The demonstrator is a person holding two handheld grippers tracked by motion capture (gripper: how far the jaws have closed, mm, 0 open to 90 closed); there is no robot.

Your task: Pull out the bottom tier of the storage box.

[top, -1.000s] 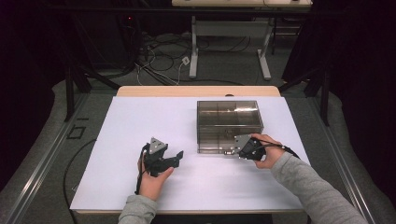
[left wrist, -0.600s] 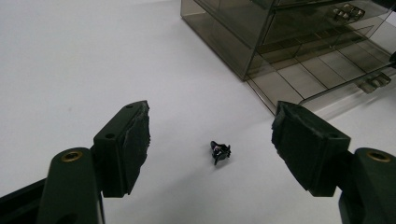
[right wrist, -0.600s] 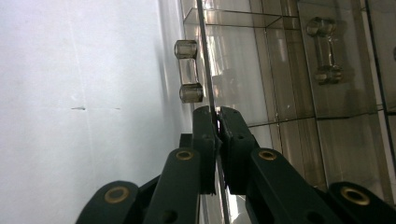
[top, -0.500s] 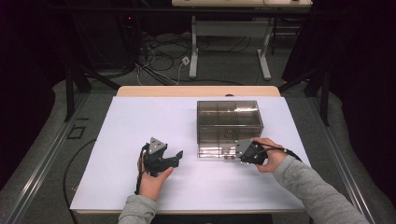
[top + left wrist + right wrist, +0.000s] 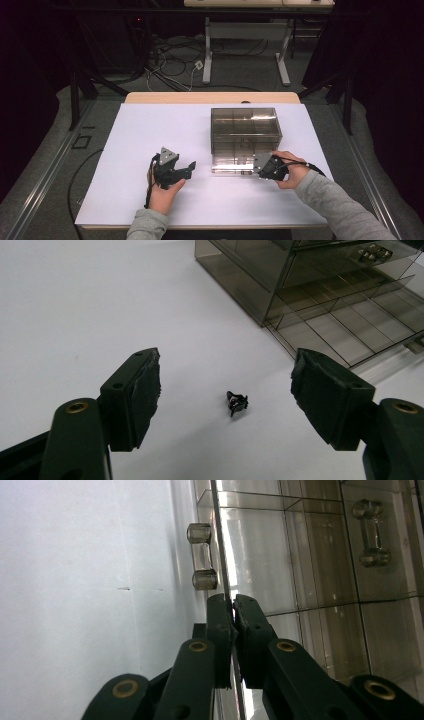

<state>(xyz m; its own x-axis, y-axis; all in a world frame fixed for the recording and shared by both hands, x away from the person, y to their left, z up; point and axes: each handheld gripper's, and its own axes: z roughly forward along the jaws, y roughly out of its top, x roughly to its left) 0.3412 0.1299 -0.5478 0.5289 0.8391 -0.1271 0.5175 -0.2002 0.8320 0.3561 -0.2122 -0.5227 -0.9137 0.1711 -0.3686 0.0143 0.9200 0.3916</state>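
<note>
Here, a white sheet (image 5: 150, 140) covers most of a wooden table (image 5: 210, 97), and a smoked, see-through drawer cabinet (image 5: 245, 137) stands on its right half, just beyond the person's right hand (image 5: 294, 172). Its lowest drawer (image 5: 345, 330) sits pulled partway out toward the near edge, with thin dividers splitting it into compartments, as the left gripper view shows.

The right gripper (image 5: 261, 166) is at the cabinet's near face, low down on the right side of the front. In the right gripper view its jaws are pressed together on the thin clear front panel of the drawer (image 5: 227, 555), pinching its edge just beside a clear bar handle (image 5: 201, 556); a second handle (image 5: 369, 532) shows farther right behind the plastic.

The left gripper (image 5: 186, 168) rests on the sheet to the left of the cabinet, well apart from it, held in the person's left hand (image 5: 162, 192). Its jaws are spread wide, holding nothing.

A small black part (image 5: 237, 402), possibly a clip, though too small to tell for sure, lies loose on the sheet between the two spread jaws, just ahead of them, touching neither, and near the open drawer's left corner.
</note>
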